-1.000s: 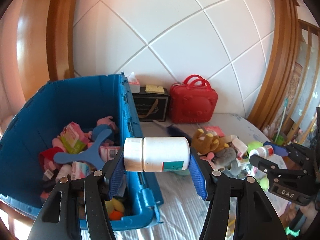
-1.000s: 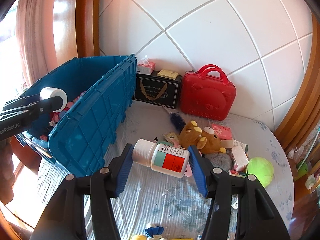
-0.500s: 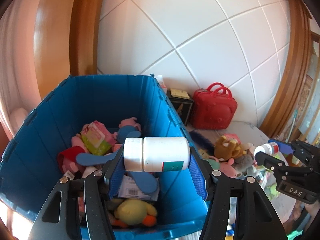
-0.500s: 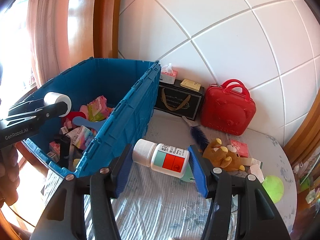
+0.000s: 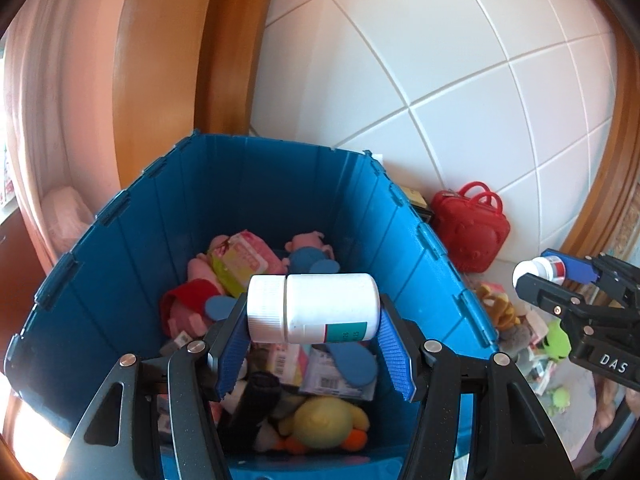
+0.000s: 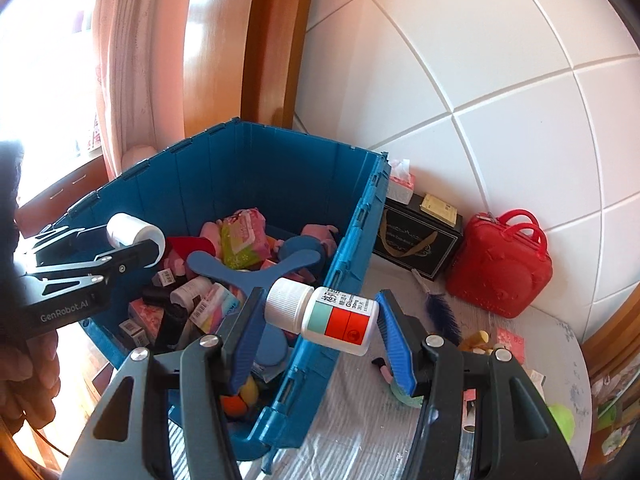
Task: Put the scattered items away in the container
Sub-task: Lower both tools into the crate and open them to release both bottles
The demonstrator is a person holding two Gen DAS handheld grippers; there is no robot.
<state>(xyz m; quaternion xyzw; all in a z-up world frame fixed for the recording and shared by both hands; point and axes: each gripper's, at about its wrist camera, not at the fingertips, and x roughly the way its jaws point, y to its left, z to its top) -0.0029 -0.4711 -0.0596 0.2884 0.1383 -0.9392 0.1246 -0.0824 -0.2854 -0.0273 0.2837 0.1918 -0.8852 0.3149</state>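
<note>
My left gripper is shut on a white pill bottle held sideways, cap to the left, above the inside of the blue crate. My right gripper is shut on a second white bottle with a red and teal label, hanging over the crate's right wall. Each gripper shows in the other's view: the right gripper at the right, the left gripper at the left over the crate. Inside the crate lie plush toys, packets, a blue propeller-shaped toy and a yellow duck.
On the table right of the crate stand a black box, a tissue pack and a red case. A blue feather, a brown plush bear, a green ball and small packets lie scattered. A tiled wall stands behind.
Both grippers have swept left with their bottles. The left one went from beside the crate's right wall to above its inside; the right one came from over the table to the crate's right wall.
</note>
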